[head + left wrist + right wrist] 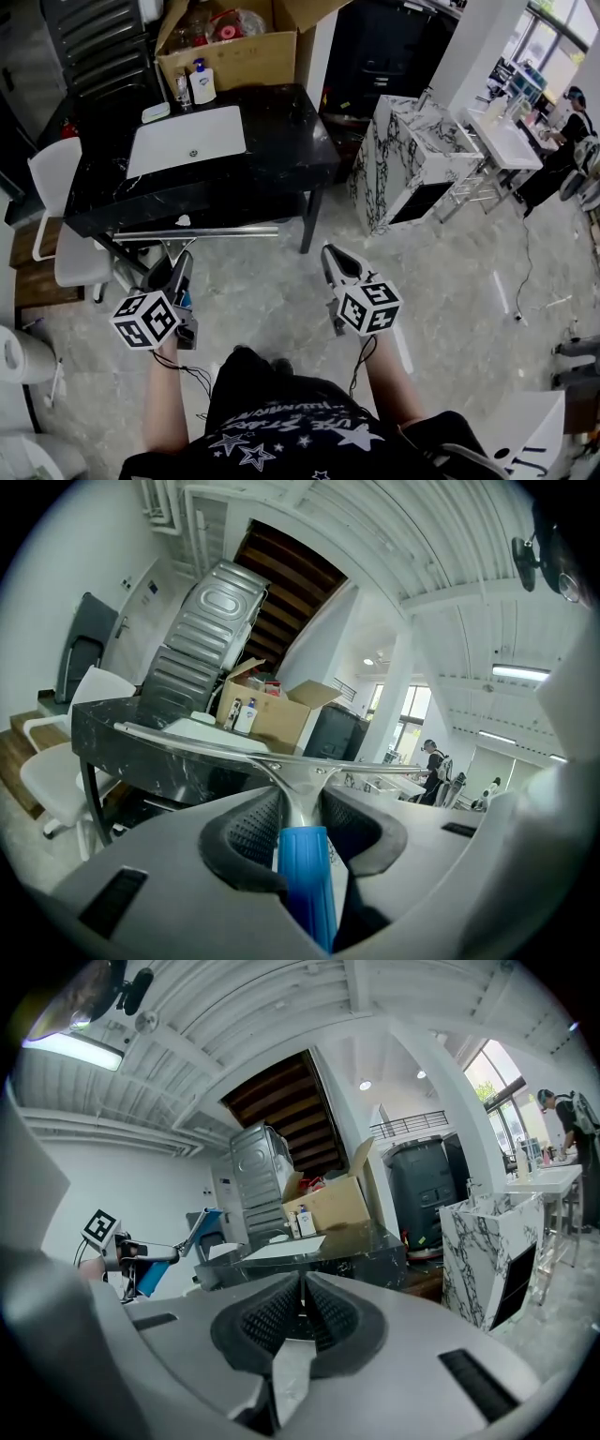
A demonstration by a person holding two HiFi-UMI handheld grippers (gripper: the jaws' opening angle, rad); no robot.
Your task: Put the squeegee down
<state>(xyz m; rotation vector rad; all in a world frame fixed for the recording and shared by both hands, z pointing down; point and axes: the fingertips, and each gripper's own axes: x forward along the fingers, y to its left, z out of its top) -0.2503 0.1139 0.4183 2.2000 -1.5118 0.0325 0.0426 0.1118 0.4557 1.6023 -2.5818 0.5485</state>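
Observation:
The squeegee has a blue handle [306, 878] and a long metal blade [234, 749]. My left gripper [298, 803] is shut on its metal neck, with the blade lying across just beyond the fingertips. In the head view the left gripper [178, 261] is held above the floor in front of the black table [281, 141], and the blade [202, 232] runs level just below the table's front edge. My right gripper [331, 253] hovers to the right of it at the same height. In its own view the right gripper [302, 1302] is shut with nothing between its pads.
A white sink basin [187, 141] is set into the black table, with bottles and a cardboard box [230, 47] behind it. A white chair [58, 220] stands at the left, a marble vanity [412, 155] at the right. A person [565, 141] stands far right.

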